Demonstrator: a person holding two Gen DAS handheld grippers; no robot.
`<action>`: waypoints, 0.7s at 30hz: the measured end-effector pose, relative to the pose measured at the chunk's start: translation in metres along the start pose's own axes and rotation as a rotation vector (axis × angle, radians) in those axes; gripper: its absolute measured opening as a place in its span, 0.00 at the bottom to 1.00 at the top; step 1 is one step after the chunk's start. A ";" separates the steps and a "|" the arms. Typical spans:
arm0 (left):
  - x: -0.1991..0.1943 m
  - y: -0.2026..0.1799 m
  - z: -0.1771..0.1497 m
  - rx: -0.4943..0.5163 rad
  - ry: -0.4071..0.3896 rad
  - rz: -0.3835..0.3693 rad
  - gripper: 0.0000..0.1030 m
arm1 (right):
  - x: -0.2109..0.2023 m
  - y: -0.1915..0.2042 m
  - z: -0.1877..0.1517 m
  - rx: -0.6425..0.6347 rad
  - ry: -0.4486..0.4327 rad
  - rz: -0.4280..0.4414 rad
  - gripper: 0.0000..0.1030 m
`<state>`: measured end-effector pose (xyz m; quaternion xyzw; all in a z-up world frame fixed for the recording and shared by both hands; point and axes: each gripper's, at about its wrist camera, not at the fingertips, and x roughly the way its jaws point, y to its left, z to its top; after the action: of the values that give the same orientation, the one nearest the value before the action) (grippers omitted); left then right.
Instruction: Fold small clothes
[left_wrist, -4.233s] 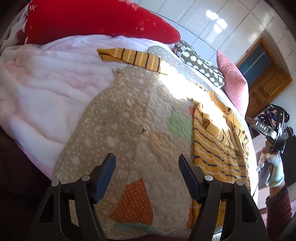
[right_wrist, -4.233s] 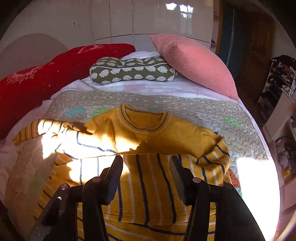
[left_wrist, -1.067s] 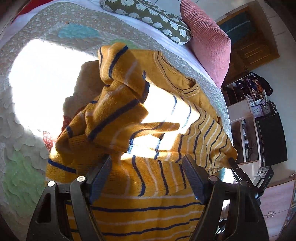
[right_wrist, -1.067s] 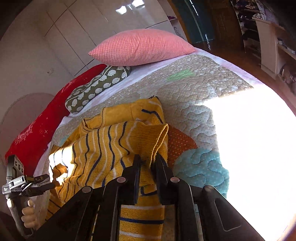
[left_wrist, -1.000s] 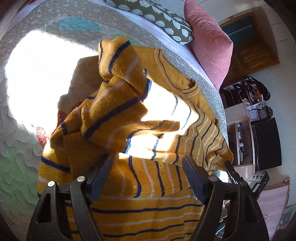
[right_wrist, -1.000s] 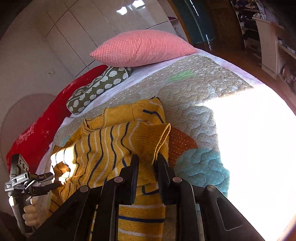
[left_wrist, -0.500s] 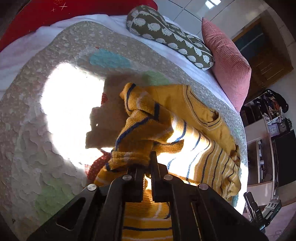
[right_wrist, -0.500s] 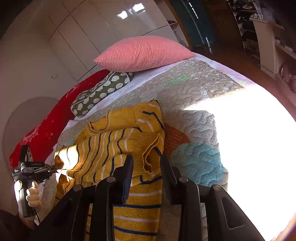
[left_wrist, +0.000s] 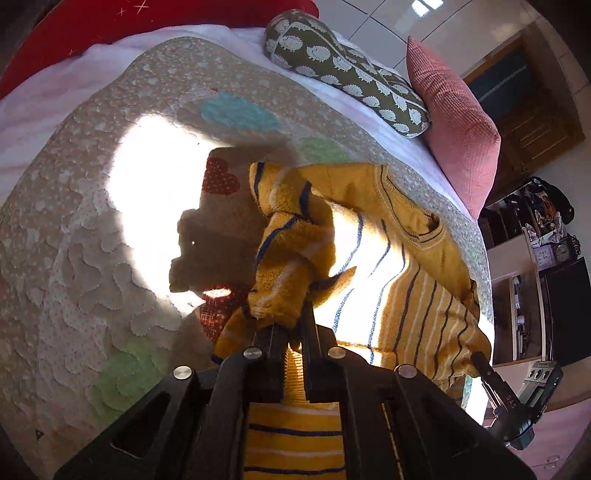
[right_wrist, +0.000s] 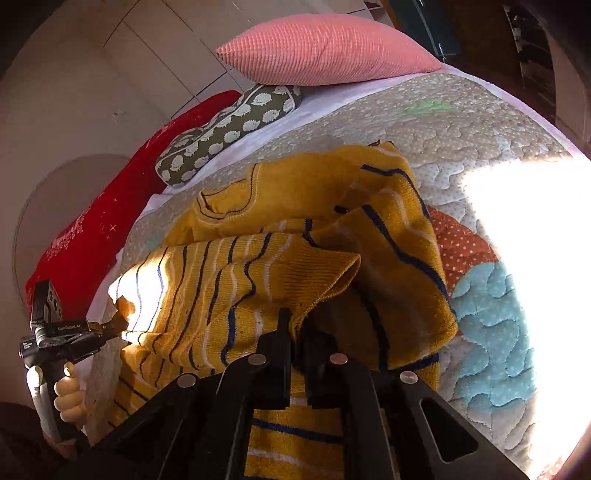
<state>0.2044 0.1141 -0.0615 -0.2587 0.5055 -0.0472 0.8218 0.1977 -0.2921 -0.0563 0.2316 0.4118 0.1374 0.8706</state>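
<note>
A mustard-yellow sweater (left_wrist: 388, 258) with navy and white stripes lies crumpled on the patchwork quilt (left_wrist: 74, 221), collar toward the pillows. My left gripper (left_wrist: 293, 325) is shut on a bunched sleeve and side edge, lifted off the quilt. In the right wrist view the same sweater (right_wrist: 240, 280) fills the middle, and my right gripper (right_wrist: 299, 332) has its jaws pressed together on a fold of the ribbed hem at the sweater's right side. The left gripper (right_wrist: 110, 326) shows at the sweater's far left, held by a gloved hand (right_wrist: 66, 395). The right gripper (left_wrist: 480, 360) shows at the lower right of the left wrist view.
A pink pillow (left_wrist: 454, 122), a green hedgehog-print cushion (left_wrist: 343, 74) and a red pillow (left_wrist: 147, 22) line the head of the bed. Bright sun patches wash out parts of the quilt (right_wrist: 498, 129). Shelves with clutter (left_wrist: 546, 229) stand beyond the bed's right side.
My left gripper went from wide open to shut on the sweater's left edge and raised it. My right gripper loosened briefly, shifted, then shut again on the hem fold.
</note>
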 end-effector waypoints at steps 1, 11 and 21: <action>-0.011 -0.006 -0.002 0.020 -0.024 -0.006 0.05 | -0.011 -0.001 0.002 0.010 -0.026 0.013 0.06; 0.032 -0.011 -0.064 0.059 0.116 -0.016 0.12 | -0.016 -0.049 -0.014 -0.012 0.020 -0.288 0.12; -0.092 0.032 -0.123 0.108 -0.137 0.074 0.53 | -0.043 0.048 0.001 -0.219 -0.084 -0.257 0.34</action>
<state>0.0487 0.1265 -0.0463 -0.1980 0.4541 -0.0262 0.8683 0.1695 -0.2704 -0.0023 0.0865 0.3841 0.0593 0.9173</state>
